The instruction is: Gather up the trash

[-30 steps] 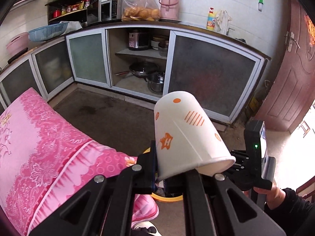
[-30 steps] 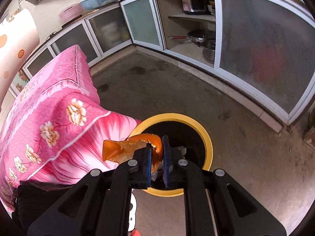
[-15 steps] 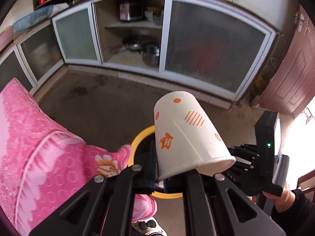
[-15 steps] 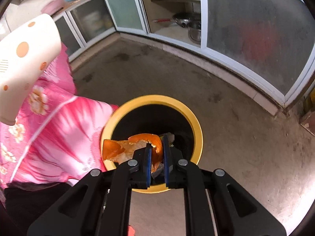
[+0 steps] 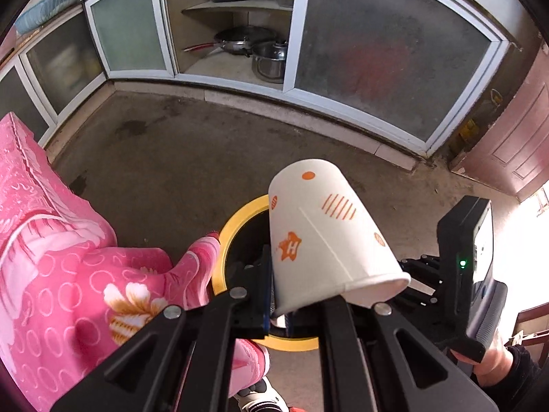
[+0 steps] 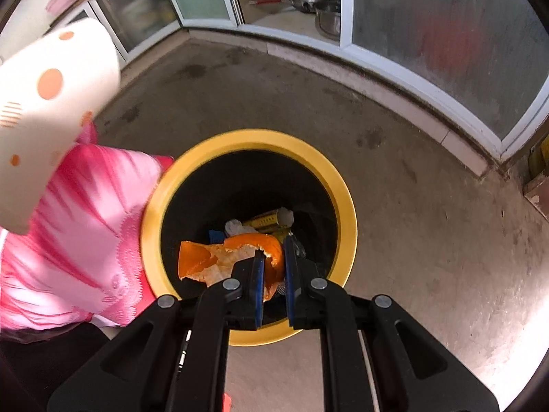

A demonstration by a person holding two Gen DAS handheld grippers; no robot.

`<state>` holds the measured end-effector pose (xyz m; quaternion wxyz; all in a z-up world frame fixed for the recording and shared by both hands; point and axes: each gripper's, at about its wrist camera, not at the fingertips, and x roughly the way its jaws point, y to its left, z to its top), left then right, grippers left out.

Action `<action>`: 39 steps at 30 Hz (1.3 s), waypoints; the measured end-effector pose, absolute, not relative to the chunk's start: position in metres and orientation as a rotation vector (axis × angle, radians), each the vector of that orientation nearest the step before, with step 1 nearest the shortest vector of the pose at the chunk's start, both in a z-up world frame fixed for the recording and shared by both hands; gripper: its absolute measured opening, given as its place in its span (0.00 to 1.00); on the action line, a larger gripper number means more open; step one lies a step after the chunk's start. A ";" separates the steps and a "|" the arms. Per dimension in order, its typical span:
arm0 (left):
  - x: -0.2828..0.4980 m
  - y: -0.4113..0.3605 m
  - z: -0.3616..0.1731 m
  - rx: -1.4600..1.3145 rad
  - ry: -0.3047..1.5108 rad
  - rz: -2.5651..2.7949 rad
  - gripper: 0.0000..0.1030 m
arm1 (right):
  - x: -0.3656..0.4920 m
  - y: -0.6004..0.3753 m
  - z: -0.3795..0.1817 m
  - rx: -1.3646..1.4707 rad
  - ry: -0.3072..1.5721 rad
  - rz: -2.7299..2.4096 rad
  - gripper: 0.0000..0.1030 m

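The only writing we can read is a white letter H inside an orange star on the white paper cup with orange dots and stripes, which our left gripper holds clamped by its rim, the cup lying tilted with its base pointing away from us. In our right gripper the blue-padded fingers are pinched together on a curl of orange peel that hangs over the mouth of the round black bin with a yellow rim. Inside the bin we see a yellow printed packet, its text too small to read, some crumpled white paper and a blue scrap. The bin stands on the grey concrete floor just beside a pink flowered cloth. Compared with half a second ago, the right gripper has come lower, so the bin's opening fills more of its view and the peel now sits inside the rim's outline; the cup has also moved nearer the bin.
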<state>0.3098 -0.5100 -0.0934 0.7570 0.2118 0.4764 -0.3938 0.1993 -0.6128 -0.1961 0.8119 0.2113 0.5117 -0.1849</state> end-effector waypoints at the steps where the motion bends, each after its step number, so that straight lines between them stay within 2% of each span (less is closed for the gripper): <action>1: 0.311 -0.510 -0.095 0.457 1.043 -0.851 0.05 | 0.201 -0.615 -0.200 0.458 1.101 -0.395 0.09; 4: 0.314 -0.511 -0.097 0.444 1.051 -0.841 0.07 | 0.205 -0.617 -0.211 0.472 1.136 -0.396 0.10; 6: 0.314 -0.509 -0.096 0.432 1.046 -0.823 0.26 | 0.205 -0.619 -0.217 0.469 1.154 -0.414 0.17; 7: 0.315 -0.510 -0.095 0.425 1.040 -0.814 0.53 | 0.204 -0.619 -0.218 0.455 1.157 -0.424 0.36; 8: 0.313 -0.508 -0.091 0.401 1.027 -0.818 0.64 | 0.202 -0.619 -0.216 0.457 1.138 -0.429 0.67; 9: 0.312 -0.505 -0.087 0.379 1.016 -0.830 0.67 | 0.198 -0.620 -0.214 0.473 1.112 -0.434 0.77; 10: 0.309 -0.503 -0.081 0.376 0.997 -0.822 0.78 | 0.193 -0.621 -0.211 0.495 1.100 -0.438 0.78; 11: 0.306 -0.501 -0.074 0.369 0.976 -0.816 0.84 | 0.190 -0.622 -0.210 0.499 1.108 -0.441 0.78; 17: 0.290 -0.479 -0.033 0.228 0.937 -0.880 0.84 | 0.142 -0.622 -0.165 0.455 1.016 -0.562 0.78; 20: 0.277 -0.457 -0.002 0.144 0.866 -0.940 0.84 | 0.109 -0.615 -0.126 0.403 0.918 -0.646 0.79; 25: 0.243 -0.413 0.046 0.028 0.740 -1.049 0.92 | 0.069 -0.590 -0.063 0.315 0.752 -0.712 0.92; 30: 0.199 -0.350 0.088 -0.063 0.554 -1.113 0.92 | 0.047 -0.551 -0.007 0.194 0.605 -0.705 0.92; 39: 0.143 -0.235 0.126 -0.151 0.382 -0.975 0.92 | 0.014 -0.463 0.055 0.148 0.319 -0.552 0.92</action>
